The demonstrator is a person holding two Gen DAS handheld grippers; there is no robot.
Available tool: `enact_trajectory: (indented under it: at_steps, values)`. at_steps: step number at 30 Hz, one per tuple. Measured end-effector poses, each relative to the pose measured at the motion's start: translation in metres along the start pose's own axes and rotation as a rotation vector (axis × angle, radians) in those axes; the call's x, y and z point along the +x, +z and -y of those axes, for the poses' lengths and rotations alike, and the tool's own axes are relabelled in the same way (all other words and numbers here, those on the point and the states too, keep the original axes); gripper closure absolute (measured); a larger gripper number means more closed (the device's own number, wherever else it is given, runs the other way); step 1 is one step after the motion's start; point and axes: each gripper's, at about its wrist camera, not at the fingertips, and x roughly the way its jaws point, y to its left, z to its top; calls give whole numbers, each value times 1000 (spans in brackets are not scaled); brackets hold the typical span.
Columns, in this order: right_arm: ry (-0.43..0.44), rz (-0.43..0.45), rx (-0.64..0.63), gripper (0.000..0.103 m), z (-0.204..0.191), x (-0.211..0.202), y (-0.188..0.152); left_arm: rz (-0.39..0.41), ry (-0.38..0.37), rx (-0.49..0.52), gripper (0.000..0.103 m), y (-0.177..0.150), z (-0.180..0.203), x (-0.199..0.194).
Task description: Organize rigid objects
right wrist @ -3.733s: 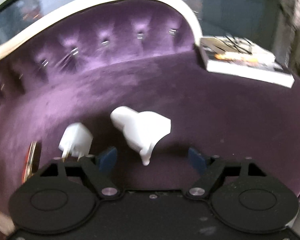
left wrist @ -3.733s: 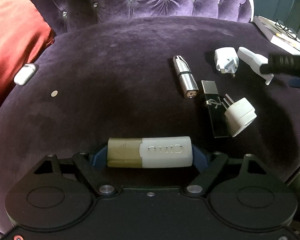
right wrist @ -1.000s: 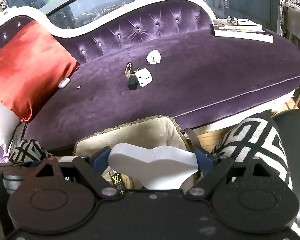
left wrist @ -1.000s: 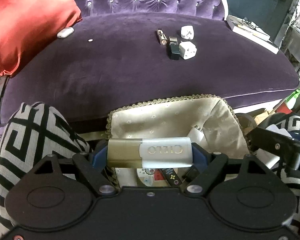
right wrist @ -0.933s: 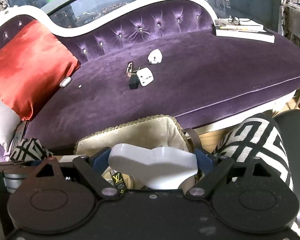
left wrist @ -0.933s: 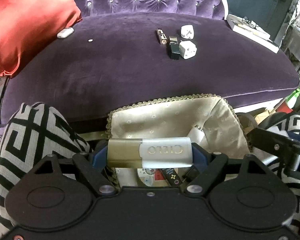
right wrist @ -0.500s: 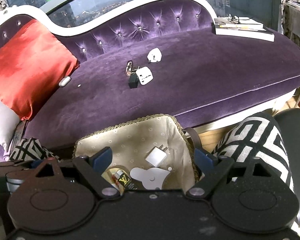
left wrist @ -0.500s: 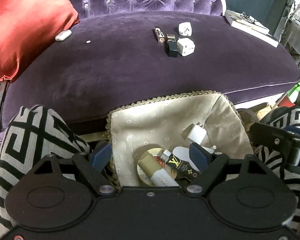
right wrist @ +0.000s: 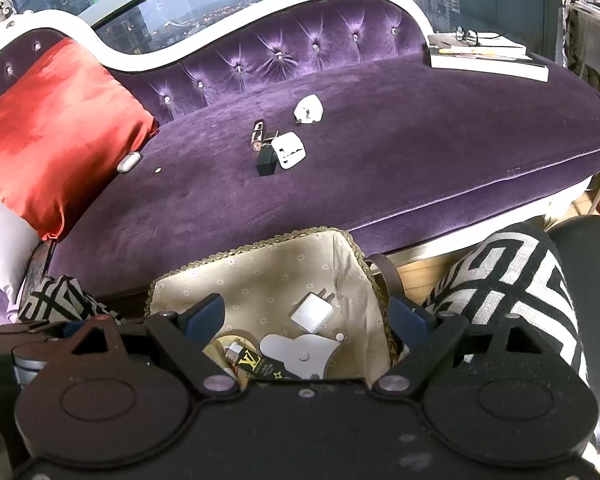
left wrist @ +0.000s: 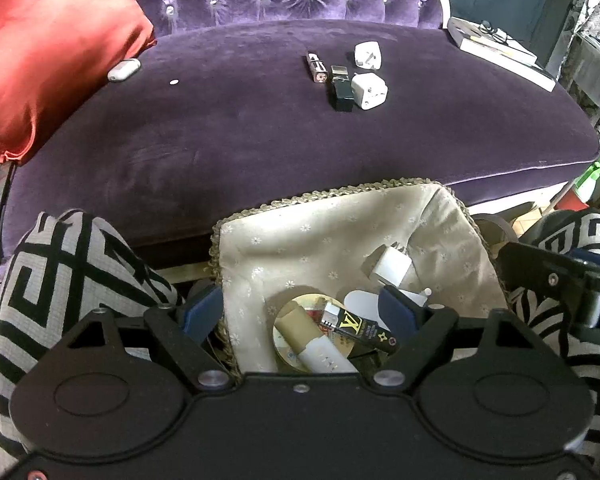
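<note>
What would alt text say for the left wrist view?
An open, empty left gripper hangs over a fabric-lined basket holding a gold-and-white tube, a black box and a white charger. Behind, a purple sofa carries two white adapters and a red cushion.

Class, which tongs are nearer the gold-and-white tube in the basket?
Left. The left tongs hang directly above the tube; the right tongs hang off to its side.
</note>
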Motion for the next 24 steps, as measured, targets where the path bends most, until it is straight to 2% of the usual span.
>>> enact_trajectory:
  at_steps: [12, 18, 24]
  values:
    - [12, 5, 41, 14, 7, -4, 6, -3, 1, -1, 22, 3, -1, -3]
    - [32, 2, 79, 14, 9, -5, 15, 30, -1, -13, 22, 8, -6, -12]
    - [21, -10, 60, 14, 8, 4, 28, 29, -42, -45, 22, 21, -13, -13]
